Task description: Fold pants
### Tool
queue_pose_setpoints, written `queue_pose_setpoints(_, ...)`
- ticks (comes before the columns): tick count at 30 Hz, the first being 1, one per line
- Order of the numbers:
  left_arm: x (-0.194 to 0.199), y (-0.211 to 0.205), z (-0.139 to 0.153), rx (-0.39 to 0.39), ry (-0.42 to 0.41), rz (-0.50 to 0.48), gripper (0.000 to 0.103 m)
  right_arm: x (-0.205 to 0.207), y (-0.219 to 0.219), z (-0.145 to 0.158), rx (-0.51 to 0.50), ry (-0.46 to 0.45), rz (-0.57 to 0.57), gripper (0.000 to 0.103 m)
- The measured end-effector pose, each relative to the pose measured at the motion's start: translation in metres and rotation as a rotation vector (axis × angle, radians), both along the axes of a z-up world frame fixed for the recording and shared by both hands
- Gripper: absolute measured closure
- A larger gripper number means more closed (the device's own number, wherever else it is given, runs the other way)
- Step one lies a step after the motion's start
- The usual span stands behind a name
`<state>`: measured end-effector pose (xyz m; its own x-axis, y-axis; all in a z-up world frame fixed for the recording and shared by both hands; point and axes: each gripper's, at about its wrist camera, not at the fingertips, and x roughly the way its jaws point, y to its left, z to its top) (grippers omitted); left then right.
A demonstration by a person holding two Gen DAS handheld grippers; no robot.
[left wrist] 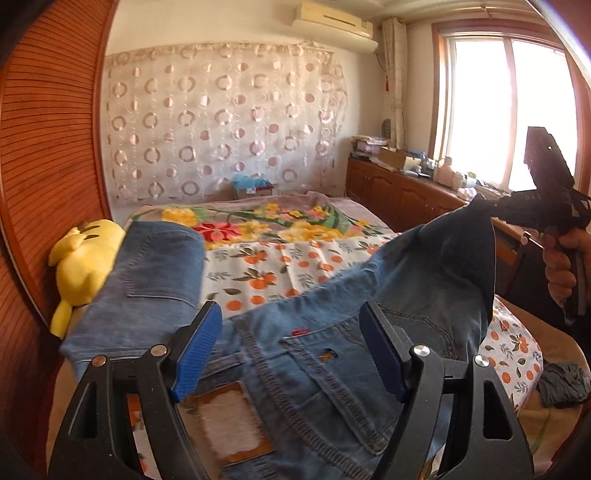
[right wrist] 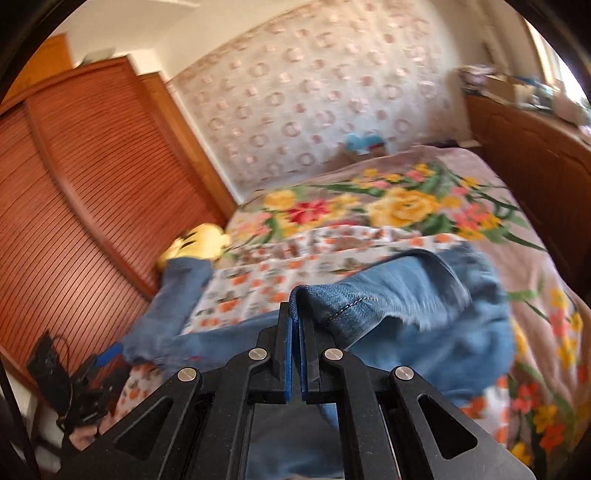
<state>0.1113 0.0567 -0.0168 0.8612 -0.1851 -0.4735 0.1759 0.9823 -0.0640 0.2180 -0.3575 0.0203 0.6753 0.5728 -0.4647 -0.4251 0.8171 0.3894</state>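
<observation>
I see a bed (left wrist: pixel 280 254) that fills the middle of the room, and I give all places from this bed. It has two covers: a sheet with oranges (left wrist: pixel 266 273) on the near part and a blanket with big flowers (left wrist: pixel 258 218) on the far part. Behind the bed hangs a light curtain with rings (left wrist: pixel 221 122). On the left side of the bed stands a wooden wardrobe with slats (left wrist: pixel 48 147), and a yellow plush toy (left wrist: pixel 85 266) lies at this edge. On the right side of the bed runs a low wooden cabinet (left wrist: pixel 399 188) with many small things on top, under a bright window (left wrist: pixel 506 110). An air conditioner (left wrist: pixel 332 26) is high on the wall above the bed.

The jeans (left wrist: pixel 332 369) lie across the near part of the bed, the waist with a leather patch close to my left gripper (left wrist: pixel 291 354). Its fingers are wide apart above the denim and do not press it. My right gripper (right wrist: pixel 295 332) has its fingers together, clamped on a folded edge of a leg of the jeans, which it holds lifted above the bed
</observation>
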Motion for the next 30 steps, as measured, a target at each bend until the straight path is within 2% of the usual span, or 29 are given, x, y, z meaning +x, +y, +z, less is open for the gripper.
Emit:
queue_pose_setpoints(6,-0.012,0.027,0.003,-0.009,-0.009,0.052,0.025,-0.041,0.091,-0.016,-0.002,0.019,0.228,0.100)
queue_pose_setpoints(10,-0.014,0.032,-0.002,-0.010,0.000,0.066,0.025,-0.065,0.122,-0.046,-0.053,0.068,0.291,0.100)
queue_pose_setpoints(16,-0.010,0.027,-0.010,-0.014,0.017,0.055,0.025,-0.091,0.122,-0.066,-0.131,0.057,0.264,0.099)
queue_pose_setpoints(22,-0.011,0.015,-0.012,-0.026,0.019,0.033,0.025,-0.102,0.115,-0.047,-0.184,0.032,0.243,0.087)
queue_pose_setpoints(24,-0.012,0.010,-0.012,-0.031,0.022,0.023,0.025,-0.106,0.111,-0.027,-0.180,0.025,0.236,0.082)
queue_pose_setpoints(30,-0.008,-0.015,-0.011,-0.029,0.035,-0.038,0.025,-0.118,0.077,-0.038,-0.198,-0.007,0.139,0.078)
